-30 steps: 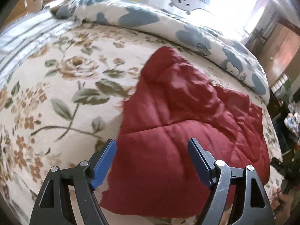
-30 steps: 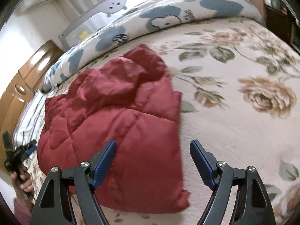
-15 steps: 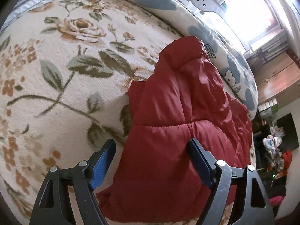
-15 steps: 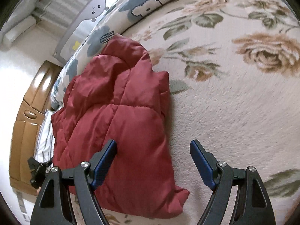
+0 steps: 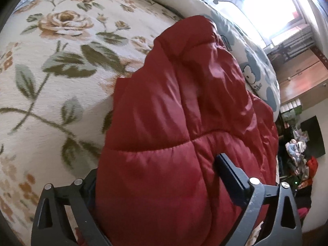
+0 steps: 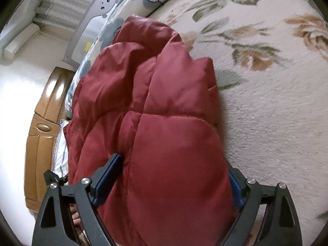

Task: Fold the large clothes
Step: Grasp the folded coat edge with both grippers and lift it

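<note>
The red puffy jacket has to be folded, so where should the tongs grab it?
Grip the red puffy jacket at its near hem corners, one per side, coming down from the near edge: both tongs already straddle that padded edge, jaws opening, and the rest lies away on the floral bedspread.

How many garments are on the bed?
1: a red padded jacket on the floral blanket, its near end between both grippers' opening fingers. Others may lie out of view.

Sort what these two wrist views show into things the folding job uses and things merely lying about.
In the job:
- red padded jacket
- left tongs, opening around its near edge
- right tongs, likewise

Lying about:
- floral bedspread
- blue cartoon quilt
- wooden headboard
</note>
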